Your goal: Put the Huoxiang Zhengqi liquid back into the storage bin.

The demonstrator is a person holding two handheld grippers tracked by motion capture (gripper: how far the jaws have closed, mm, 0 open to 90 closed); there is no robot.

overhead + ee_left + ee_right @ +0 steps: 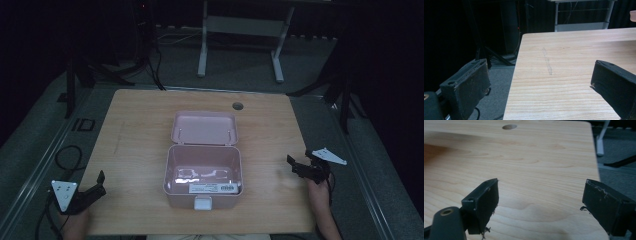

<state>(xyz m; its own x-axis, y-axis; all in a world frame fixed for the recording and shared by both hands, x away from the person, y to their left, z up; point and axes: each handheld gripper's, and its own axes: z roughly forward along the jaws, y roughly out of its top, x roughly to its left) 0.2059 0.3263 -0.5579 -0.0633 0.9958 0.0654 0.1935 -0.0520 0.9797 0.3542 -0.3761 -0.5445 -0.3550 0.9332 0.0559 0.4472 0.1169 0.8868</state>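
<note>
Wooden table [140, 125] carries everything: at its near corners the left gripper [97, 186] and right gripper [295, 166] rest with jaws spread, holding nothing. Between them, farther in, sits a pink box [204, 172], its lid [204, 128] swung back open.

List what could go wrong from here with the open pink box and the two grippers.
1. The pink box stands open, its lid tilted back; a push on the lid might tip or slide the box.
2. The left gripper and right gripper are open and well apart from the box; a one-sided reach may shove it along the table.
3. The box sits near the front edge, so a nudge could drop it.
</note>
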